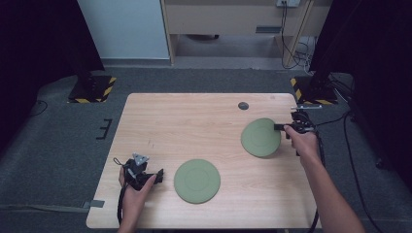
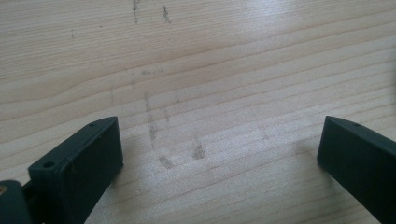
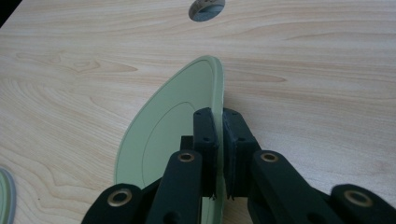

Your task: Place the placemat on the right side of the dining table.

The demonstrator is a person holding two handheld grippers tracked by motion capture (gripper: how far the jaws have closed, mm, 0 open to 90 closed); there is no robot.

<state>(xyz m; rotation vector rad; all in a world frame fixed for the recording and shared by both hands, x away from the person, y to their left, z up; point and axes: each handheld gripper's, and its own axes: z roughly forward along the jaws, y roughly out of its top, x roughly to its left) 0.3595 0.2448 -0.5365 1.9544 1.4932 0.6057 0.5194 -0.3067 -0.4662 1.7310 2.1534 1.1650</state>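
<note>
No readable text, labels, numbers or signs anywhere.

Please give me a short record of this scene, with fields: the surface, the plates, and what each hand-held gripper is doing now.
surface: wooden table with a round hole near its far edge
held plate: green plate, gripped at its rim and tilted on edge
second plate: green plate lying flat near the front edge, untouched
right hand-held gripper: shut on the rim of the held plate
left hand-held gripper: open, over bare wood, holding nothing
</note>
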